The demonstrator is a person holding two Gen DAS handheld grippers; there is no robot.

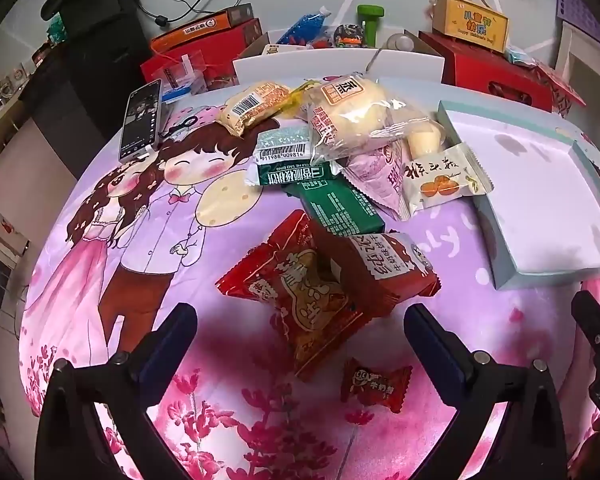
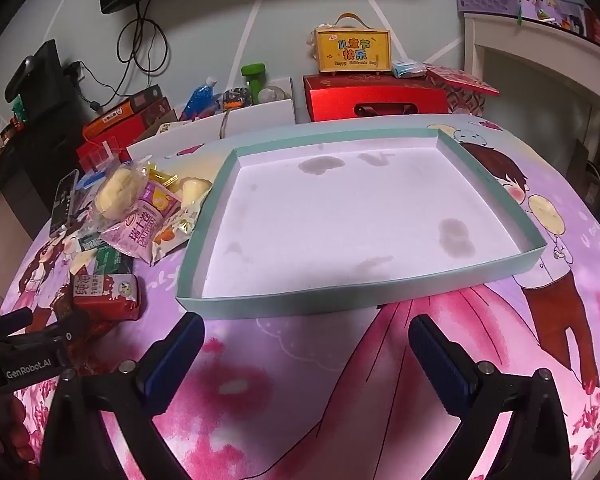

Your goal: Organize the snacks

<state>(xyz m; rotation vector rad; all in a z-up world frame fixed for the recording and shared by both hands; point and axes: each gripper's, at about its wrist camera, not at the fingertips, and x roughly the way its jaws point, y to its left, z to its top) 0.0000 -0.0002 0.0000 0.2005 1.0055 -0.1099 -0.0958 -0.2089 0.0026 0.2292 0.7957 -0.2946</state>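
Observation:
A pile of wrapped snacks lies on the pink cartoon cloth. In the left wrist view my left gripper (image 1: pixel 300 326) stands open just short of a red snack pack (image 1: pixel 300 300); a second red pack (image 1: pixel 384 264) overlaps it. Behind these lie green packets (image 1: pixel 340 208), a clear bag of buns (image 1: pixel 364 116) and a white orange-print sachet (image 1: pixel 444 180). A small red candy (image 1: pixel 376 384) sits between the fingers' bases. My right gripper (image 2: pixel 306 340) is open, empty, in front of the shallow teal-rimmed box (image 2: pixel 300 304), whose white inside holds nothing. The box (image 1: pixel 496 240) shows right of the pile.
A phone (image 1: pixel 142 120) lies at the pile's far left. Red gift boxes (image 2: pixel 376 96), a yellow handled box (image 2: pixel 352 50), a green dumbbell (image 2: pixel 254 78) and cables crowd the back edge. The left gripper's body (image 2: pixel 20 356) shows at the right wrist view's left side.

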